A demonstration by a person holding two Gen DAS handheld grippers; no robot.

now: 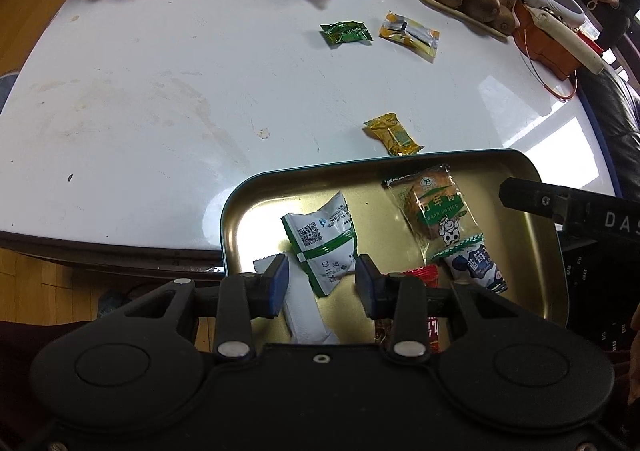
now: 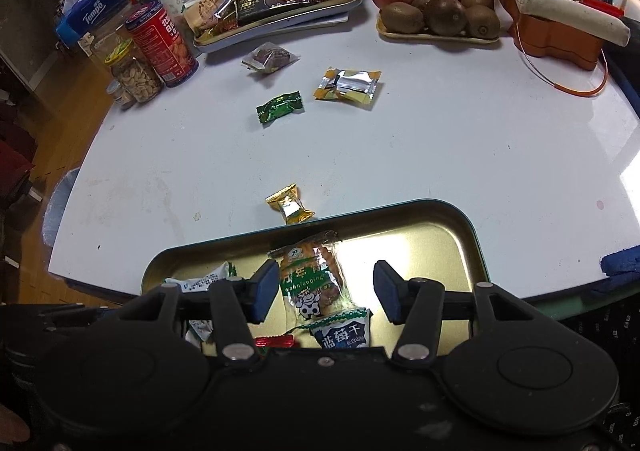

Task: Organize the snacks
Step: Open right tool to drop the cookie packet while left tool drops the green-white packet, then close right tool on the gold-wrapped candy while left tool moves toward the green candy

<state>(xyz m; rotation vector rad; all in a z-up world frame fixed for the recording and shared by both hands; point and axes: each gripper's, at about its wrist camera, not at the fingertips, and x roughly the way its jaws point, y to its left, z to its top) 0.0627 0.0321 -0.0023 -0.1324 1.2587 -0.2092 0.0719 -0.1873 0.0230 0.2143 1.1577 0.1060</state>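
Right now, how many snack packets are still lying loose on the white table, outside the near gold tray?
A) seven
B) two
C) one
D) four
D: four lie loose on the table: the gold packet by the tray, the green one, the yellow-silver one and the clear dark one.

Both grippers' jaws parted, downward-tilted

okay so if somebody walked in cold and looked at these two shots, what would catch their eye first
Probably the gold metal tray at the near table edge, with wrapped snacks piled in it and both grippers hovering open above them. Next, the loose packets on the white table beyond: a gold candy just past the tray's rim, and a green candy farther out. The fruit tray sits far right.
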